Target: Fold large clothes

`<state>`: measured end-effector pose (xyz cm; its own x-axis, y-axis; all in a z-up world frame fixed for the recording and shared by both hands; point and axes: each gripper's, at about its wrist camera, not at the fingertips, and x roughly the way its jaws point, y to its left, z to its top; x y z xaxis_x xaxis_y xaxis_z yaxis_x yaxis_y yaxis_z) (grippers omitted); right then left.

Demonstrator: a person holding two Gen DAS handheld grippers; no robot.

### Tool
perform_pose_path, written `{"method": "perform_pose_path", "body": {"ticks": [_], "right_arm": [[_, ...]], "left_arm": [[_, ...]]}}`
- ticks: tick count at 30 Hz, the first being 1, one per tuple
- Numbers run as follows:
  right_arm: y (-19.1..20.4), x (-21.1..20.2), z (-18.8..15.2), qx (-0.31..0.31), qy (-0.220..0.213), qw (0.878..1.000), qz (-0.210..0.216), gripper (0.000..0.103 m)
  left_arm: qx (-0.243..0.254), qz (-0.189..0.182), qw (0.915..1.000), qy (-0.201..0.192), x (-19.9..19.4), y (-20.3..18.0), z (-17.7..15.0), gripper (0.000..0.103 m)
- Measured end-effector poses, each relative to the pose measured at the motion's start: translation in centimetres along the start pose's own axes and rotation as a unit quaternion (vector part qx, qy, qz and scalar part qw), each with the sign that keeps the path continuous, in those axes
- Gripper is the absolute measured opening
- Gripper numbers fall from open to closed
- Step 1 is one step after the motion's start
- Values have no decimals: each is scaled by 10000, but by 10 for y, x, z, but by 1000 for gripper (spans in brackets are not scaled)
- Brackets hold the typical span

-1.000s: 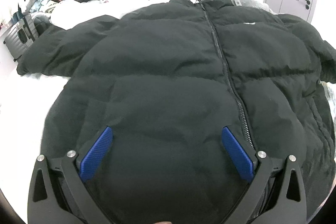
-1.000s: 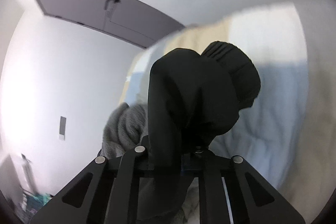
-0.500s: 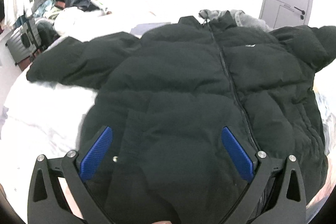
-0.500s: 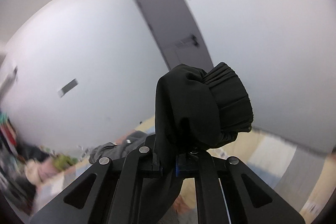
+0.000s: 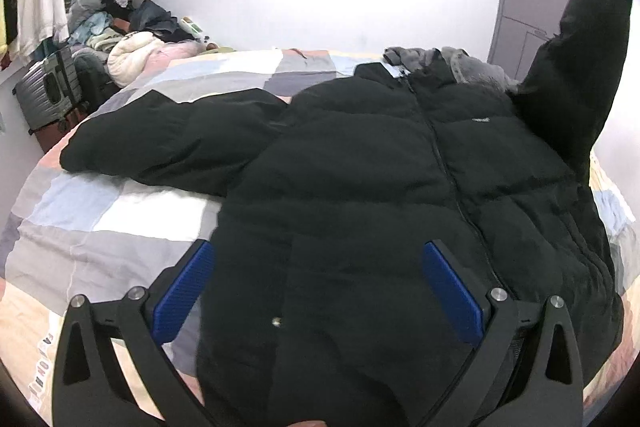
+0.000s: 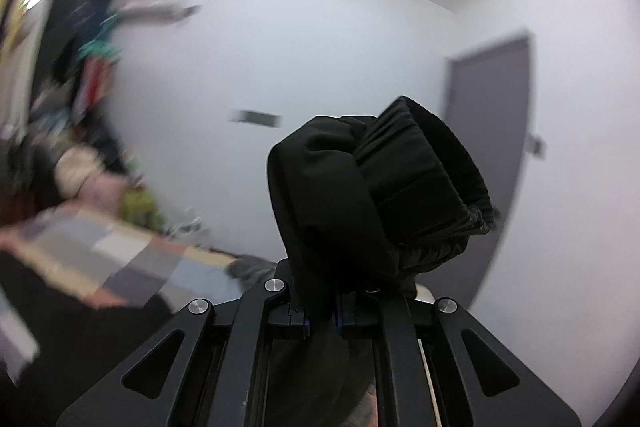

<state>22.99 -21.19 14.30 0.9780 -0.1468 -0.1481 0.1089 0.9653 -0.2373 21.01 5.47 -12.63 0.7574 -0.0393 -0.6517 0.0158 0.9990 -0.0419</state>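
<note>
On the patchwork bed (image 5: 132, 219) I see the black jacket (image 5: 360, 187) lying flat. My left gripper (image 5: 320, 291) is wide apart above its hem. My right gripper (image 6: 322, 323) pinches the sleeve cuff (image 6: 416, 183) up high; the room behind looks blurry.

Left gripper (image 5: 316, 287): black frame w/ triangular cutouts, silver screws, blue ribbed pads (image 5: 182, 293). Right gripper (image 6: 322, 323): same black frame, silver screws, blue edges at centre.
</note>
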Motion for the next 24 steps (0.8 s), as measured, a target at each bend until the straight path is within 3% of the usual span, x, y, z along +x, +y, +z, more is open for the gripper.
{"method": "perform_pose_path", "body": {"ticks": [5,13,19,24], "right_arm": [[107,21,-13,-794,92,9924,940,9],[258,44,-70,-1586,623,9618,2144,10],[332,69,-147,-1891,1296,9355,2689,11],[363,101,-207,-1983,1846,9183,2888,11]], "left_arm": [[-339,-23,9994,-75,-4,27,8,103],[-810,143,9965,-149,-4,70,10,103],[-1008,267,9945,43,12,94,6,103],[-1168,291,9924,245,30,107,-1,103]]}}
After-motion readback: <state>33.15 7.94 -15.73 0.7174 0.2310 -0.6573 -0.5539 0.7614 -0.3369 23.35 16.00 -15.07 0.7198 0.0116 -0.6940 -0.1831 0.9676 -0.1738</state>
